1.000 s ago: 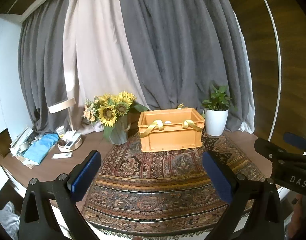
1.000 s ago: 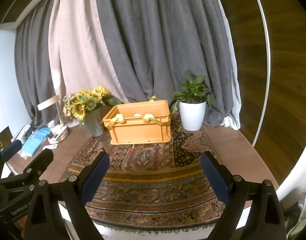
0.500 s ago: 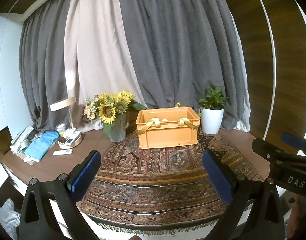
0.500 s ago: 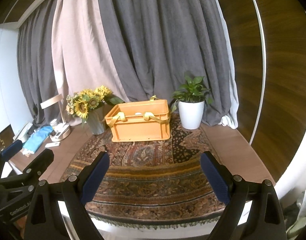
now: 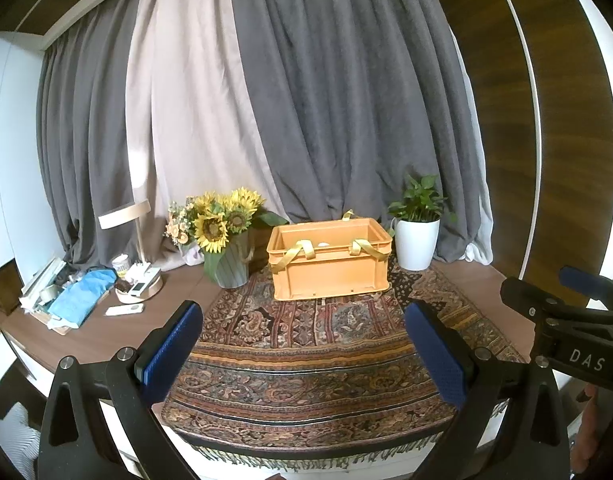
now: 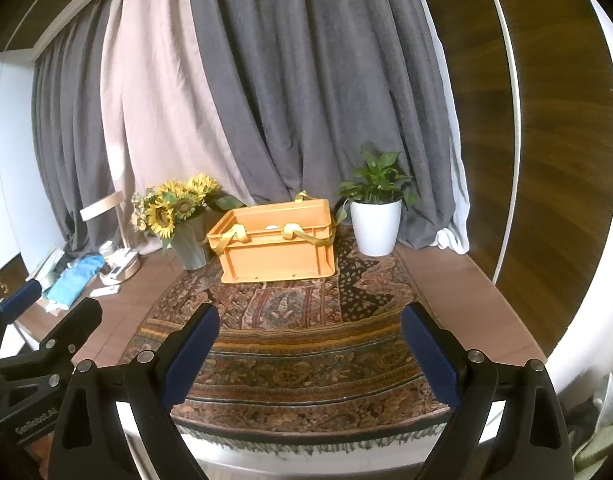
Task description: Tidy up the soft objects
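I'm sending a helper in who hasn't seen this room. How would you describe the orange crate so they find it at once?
Look at the patterned rug covering the table before the grey curtains. At its far end, between the sunflower vase and the white potted plant, stands the orange crate. It alone is boxy, open-topped, with yellow straps draped over its rim.

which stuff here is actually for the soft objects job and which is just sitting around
For the job:
- orange crate with yellow straps draped over its rim
- left tongs, open and empty
- right tongs, open and empty

Just lying about:
- sunflower vase
- white potted plant
- patterned rug
- desk lamp
- blue cloth and clutter beside it
- white remote
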`<state>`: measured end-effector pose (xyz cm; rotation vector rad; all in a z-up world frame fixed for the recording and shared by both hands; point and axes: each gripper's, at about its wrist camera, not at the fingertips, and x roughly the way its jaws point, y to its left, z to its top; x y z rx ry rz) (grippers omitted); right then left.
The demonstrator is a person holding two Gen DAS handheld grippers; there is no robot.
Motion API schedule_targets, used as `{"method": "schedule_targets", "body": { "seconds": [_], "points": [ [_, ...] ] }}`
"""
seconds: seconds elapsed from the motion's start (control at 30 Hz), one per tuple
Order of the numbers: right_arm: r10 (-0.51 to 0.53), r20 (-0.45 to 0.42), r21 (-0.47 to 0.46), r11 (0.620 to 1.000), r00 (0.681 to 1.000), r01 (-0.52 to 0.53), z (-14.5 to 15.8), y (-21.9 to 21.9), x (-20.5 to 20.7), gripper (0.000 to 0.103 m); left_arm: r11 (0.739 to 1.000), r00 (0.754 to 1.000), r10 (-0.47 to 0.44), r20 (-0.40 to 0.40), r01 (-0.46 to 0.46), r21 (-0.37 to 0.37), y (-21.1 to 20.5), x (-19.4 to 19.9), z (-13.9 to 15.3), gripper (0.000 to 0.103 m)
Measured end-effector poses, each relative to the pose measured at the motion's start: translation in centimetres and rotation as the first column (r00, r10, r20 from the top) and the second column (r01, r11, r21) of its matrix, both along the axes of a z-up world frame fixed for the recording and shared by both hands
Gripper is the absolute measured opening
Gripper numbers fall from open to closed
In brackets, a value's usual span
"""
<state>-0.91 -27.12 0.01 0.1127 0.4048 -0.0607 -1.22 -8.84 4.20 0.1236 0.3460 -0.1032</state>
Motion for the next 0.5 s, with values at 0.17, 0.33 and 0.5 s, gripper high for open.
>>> {"method": "schedule_targets", "body": {
  "seconds": [0.17,0.33,0.5],
  "points": [
    [0.001,0.0,-0.001,1.0,1.0,-0.001,-0.01,-0.04,-0.03,0.093,1.0,1.0,0.004,0.005,-0.004,-0.002,-0.05,-0.13,0.05,0.103],
    [0.002,0.0,0.0,1.0,1.0,-0.002,-0.02,-0.05,-0.16,0.093,1.0,1.0,0.002,0.005,-0.002,-0.003,-0.12,-0.24,0.22,0.103],
    [-0.002,0.001,-0.001,1.0,1.0,0.002,-0.07,-0.02,-0.01,0.093,1.0,1.0,0.002,0.006,-0.002,-0.003,-0.19,-0.29,0.29,0.103]
  ]
}}
